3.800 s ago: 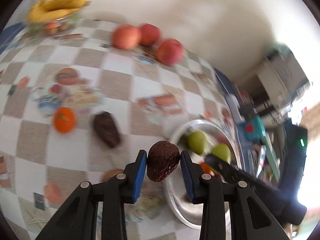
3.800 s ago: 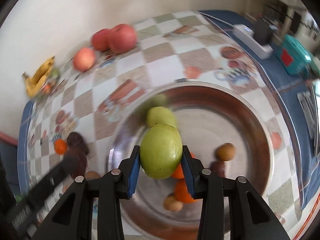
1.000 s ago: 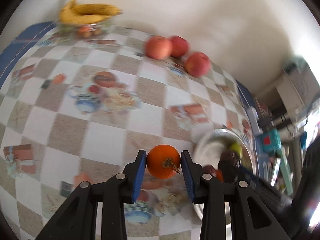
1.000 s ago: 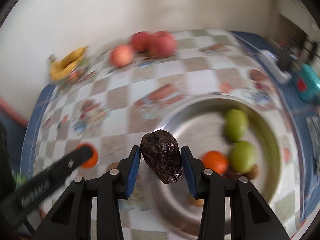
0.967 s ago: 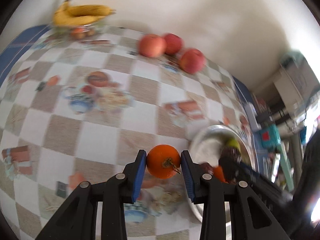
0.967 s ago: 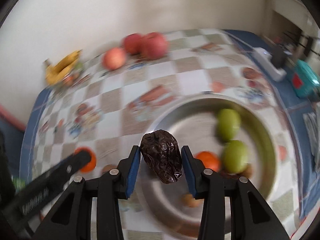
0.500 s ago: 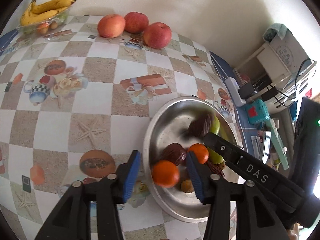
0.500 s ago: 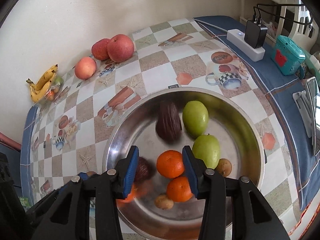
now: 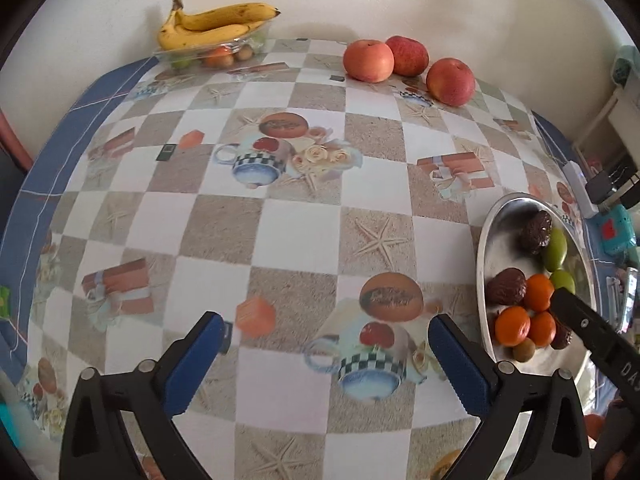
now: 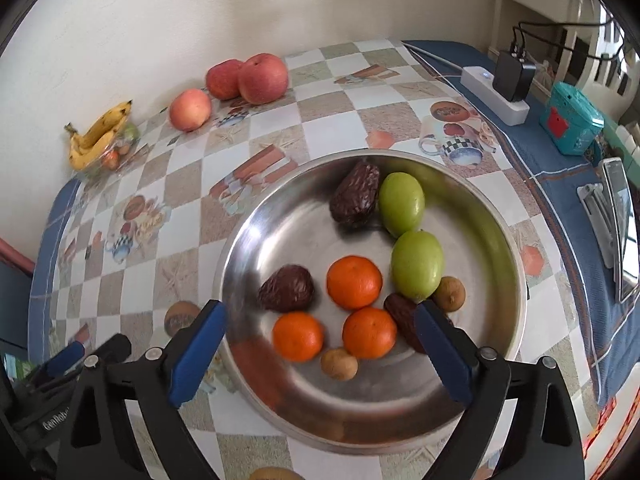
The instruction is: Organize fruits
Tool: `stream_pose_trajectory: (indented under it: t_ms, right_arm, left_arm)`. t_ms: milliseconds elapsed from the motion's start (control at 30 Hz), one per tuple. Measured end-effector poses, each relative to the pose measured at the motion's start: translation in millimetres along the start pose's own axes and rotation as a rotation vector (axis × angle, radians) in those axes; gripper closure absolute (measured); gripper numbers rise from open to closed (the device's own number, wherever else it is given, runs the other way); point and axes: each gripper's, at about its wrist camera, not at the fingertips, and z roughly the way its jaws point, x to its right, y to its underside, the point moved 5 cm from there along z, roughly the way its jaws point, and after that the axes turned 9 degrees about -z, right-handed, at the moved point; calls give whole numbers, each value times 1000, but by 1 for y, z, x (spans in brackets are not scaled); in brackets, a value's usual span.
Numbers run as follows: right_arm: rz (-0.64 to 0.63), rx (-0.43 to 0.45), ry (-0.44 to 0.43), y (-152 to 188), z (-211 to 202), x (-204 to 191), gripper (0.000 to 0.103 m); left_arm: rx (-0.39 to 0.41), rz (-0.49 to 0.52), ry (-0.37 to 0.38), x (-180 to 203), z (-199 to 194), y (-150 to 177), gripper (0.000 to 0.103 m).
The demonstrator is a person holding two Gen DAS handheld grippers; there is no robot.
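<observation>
A: Steel bowl (image 10: 500,240) near the desk's right edge holds the gathered lot: three oranges (image 10: 354,282), two green fruits (image 10: 416,264), dark wrinkled fruits (image 10: 355,194), two small brown ones (image 10: 339,364).

B: Tongs?

A: Right tongs (image 10: 320,356) spread wide, nothing between the pads, hovering over the bowl's near rim. Left tongs (image 9: 326,364) also wide apart and empty, above bare checked cloth on the desk (image 9: 280,236), bowl off to their right.

B: What's left loose?

A: Three apples (image 9: 367,60) along the far edge by the wall, two touching, one just beside. Bananas (image 9: 216,26) sit atop a clear tray (image 9: 240,46) at the far left corner; those look already housed. Nothing small left on open cloth that I can see.

B: So apples next, probably?

A: My guess. Left tongs are nearer that side. Advice: take the outermost apple first so the pads don't knock its neighbour. Jaws need to stay fully wide; apples look much larger than the fruit already in the bowl. Grip across the widest part, level. Smooth skin may slip if pinched high.

B: Bowl room?

A: Open space at its left side. Lower gently; round fruit will roll.
</observation>
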Motion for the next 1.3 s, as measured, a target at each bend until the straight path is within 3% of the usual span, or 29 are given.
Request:
stream_pose_trajectory:
  t_ms: [233, 667, 1300]
  right_arm:
    - [-57, -11, 10, 14, -8, -12, 8]
    - [-79, -39, 21, 16, -4, -14, 8]
    - [-92, -40, 28, 15, -5, -16, 8]
  left_arm:
    - [31, 13, -19, -5, -20, 4, 0]
    - [11, -12, -186, -16, -16, 4, 0]
    - [-14, -43, -186, -20, -16, 5, 0]
